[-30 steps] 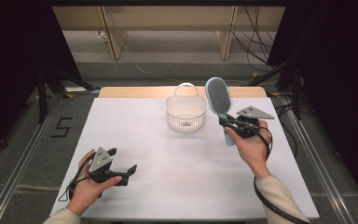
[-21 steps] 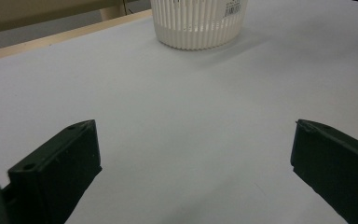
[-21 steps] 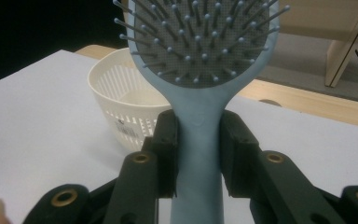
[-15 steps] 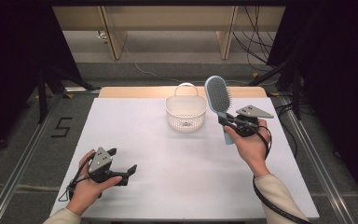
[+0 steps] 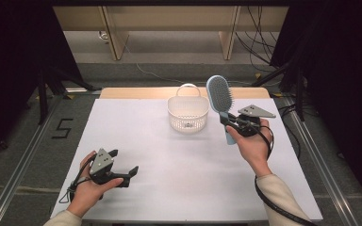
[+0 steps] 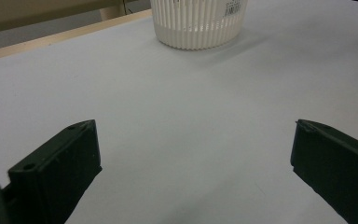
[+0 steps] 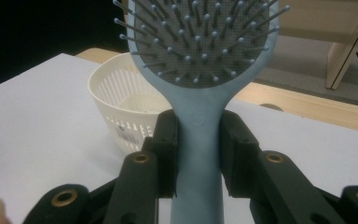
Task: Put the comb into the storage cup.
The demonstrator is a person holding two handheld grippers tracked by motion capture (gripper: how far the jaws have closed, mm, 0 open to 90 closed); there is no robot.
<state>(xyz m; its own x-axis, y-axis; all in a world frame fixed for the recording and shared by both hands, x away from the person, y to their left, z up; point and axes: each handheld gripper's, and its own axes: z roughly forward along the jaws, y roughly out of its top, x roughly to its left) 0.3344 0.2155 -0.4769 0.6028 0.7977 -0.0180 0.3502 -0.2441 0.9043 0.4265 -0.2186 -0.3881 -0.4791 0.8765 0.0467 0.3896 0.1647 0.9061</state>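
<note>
A light blue hairbrush (image 5: 219,96) stands upright above the table at the right, bristles facing the person. My right gripper (image 5: 230,124) is shut on its handle (image 7: 199,154), with both black pads pressed against the handle's sides. A white slatted basket (image 5: 186,113) with a loop handle sits at the table's far middle, just left of the brush, and appears behind the brush as the basket (image 7: 121,105) in the right gripper view. My left gripper (image 5: 125,167) rests low at the front left, open, with bare table between its jaws (image 6: 193,154). The basket (image 6: 198,23) lies ahead of it.
The white tabletop (image 5: 179,160) ends in a wooden strip (image 5: 136,92) at the far edge. Cables (image 5: 259,42) run over the floor behind the table. A black cable (image 5: 271,200) trails from the right gripper along the person's forearm.
</note>
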